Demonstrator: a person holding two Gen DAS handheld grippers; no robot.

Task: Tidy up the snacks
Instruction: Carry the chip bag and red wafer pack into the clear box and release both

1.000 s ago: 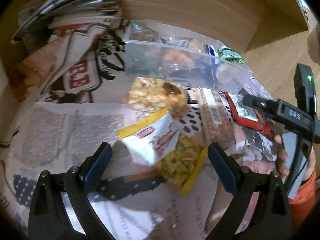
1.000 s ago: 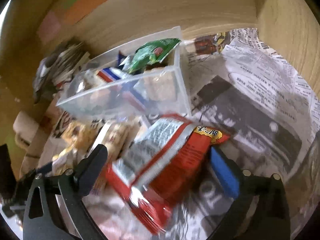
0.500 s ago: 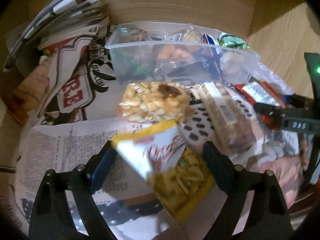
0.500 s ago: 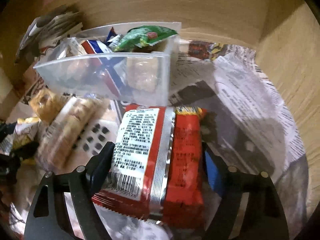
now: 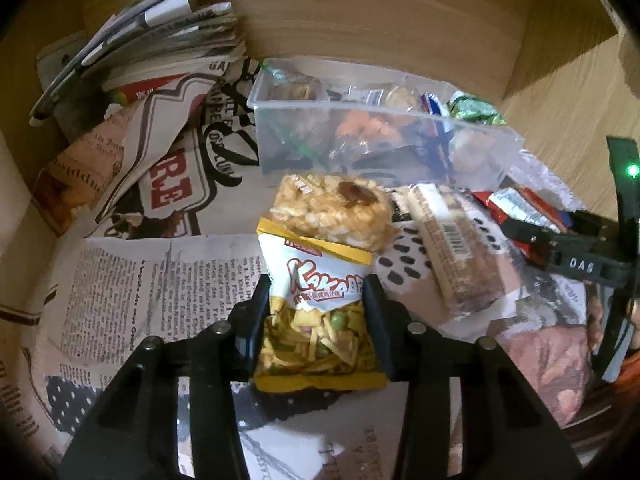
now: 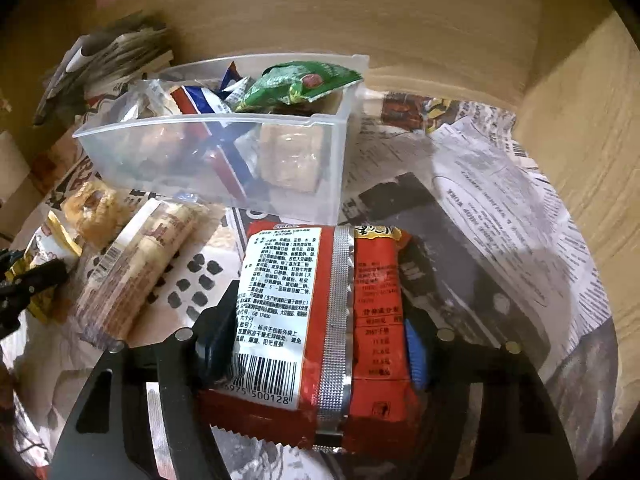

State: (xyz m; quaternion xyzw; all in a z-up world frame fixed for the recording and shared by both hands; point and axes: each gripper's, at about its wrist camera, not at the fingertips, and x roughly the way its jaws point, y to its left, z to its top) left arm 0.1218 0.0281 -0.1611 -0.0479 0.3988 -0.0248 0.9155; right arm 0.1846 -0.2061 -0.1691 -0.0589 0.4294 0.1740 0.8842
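My left gripper [image 5: 318, 300] is shut on a yellow and white snack packet [image 5: 320, 320] lying on newspaper. A rice cracker bar [image 5: 332, 210] lies just beyond it, and a long wrapped biscuit pack [image 5: 456, 248] to its right. My right gripper [image 6: 316, 320] is shut on a red snack packet [image 6: 320, 320], back side up. A clear plastic bin [image 6: 224, 160] holding several snacks stands just behind; it also shows in the left wrist view [image 5: 380, 140]. The biscuit pack [image 6: 136, 268] lies left of the red packet.
Newspaper sheets [image 6: 480, 200] cover the surface. A stack of folded papers [image 5: 140, 44] sits at the back left. Wooden walls [image 6: 360, 20] close the back and right side. The right gripper's body [image 5: 592, 264] shows at the right of the left view.
Both grippers have closed: the left on the yellow packet, the right on the red packet. Both moved closer to their packets.
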